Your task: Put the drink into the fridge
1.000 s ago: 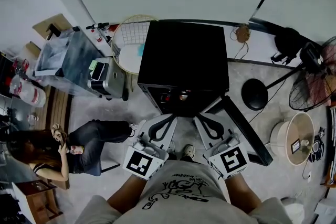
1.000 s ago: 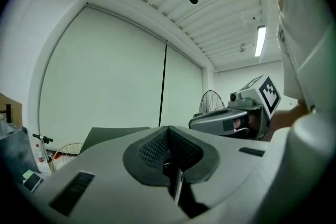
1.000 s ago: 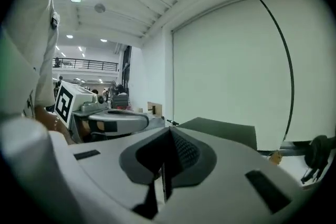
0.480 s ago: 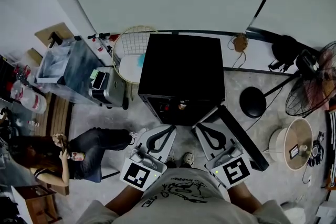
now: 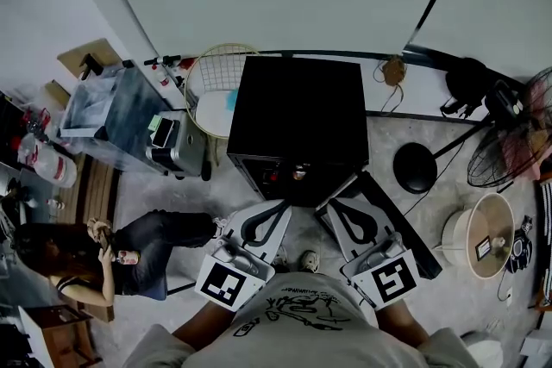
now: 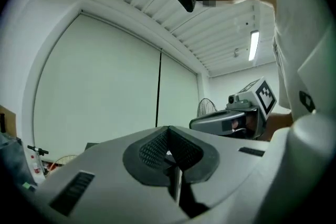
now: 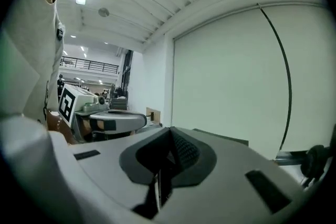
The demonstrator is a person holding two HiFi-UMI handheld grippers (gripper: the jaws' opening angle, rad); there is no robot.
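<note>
With the left claw (image 5: 278,212) and the right claw (image 5: 338,212) both closed on nothing, we judge the small cans (image 5: 297,175) inside the fridge (image 5: 302,112) to be the drink, lying at 12 o'clock from both, while the open door (image 5: 410,233) lies at 3 o'clock, nearest the right claw.

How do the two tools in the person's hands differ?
The left hand-held gripper carries a different square marker pattern than the right hand-held gripper. The left angles rightward in the head view, the right leftward. Both are shut, empty, and point toward the black fridge.
</note>
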